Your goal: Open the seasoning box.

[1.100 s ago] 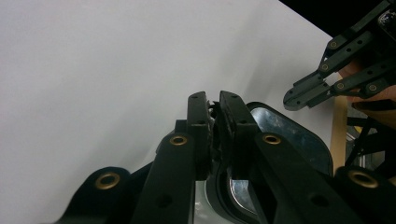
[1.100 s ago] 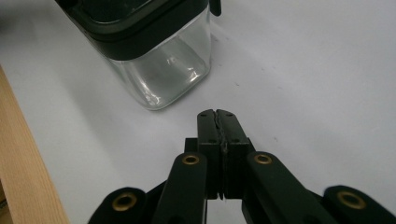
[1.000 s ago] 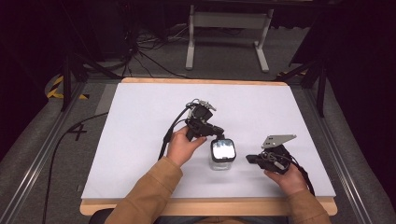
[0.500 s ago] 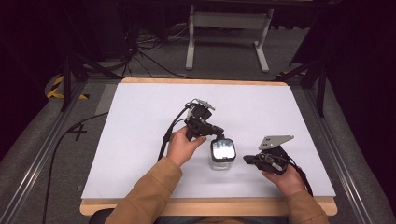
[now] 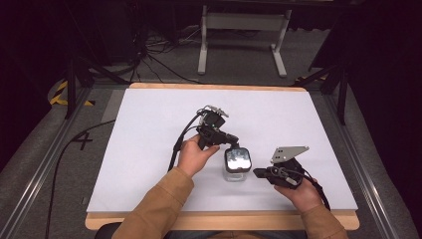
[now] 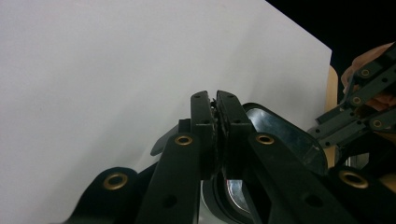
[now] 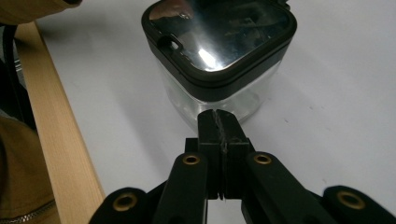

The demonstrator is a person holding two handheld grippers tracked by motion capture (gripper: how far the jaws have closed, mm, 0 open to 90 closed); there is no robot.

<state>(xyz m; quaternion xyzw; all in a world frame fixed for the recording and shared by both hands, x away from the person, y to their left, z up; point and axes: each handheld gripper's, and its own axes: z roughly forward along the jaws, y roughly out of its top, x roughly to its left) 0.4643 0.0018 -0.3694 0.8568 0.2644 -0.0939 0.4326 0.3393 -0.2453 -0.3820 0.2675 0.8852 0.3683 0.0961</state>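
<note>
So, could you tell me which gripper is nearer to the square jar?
The left. The left gripper sits at the lid edge of the jar, jaws shut; the right gripper points at the jar's side, slightly apart.

Jar (image 6: 280,135) mostly behind left gripper (image 6: 215,100)

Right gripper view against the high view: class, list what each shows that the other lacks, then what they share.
The right gripper view alone gives a close look at the jar's clear glass wall below the lid and at its own two black jaws pressed together with nothing between them. The high view alone shows the left gripper at the lid's far edge, the grey three-cornered plate, the metal stand on the floor and cables. Both show the jar, its shiny black-rimmed lid, the white table, its wooden edge and a tan sleeve.
</note>
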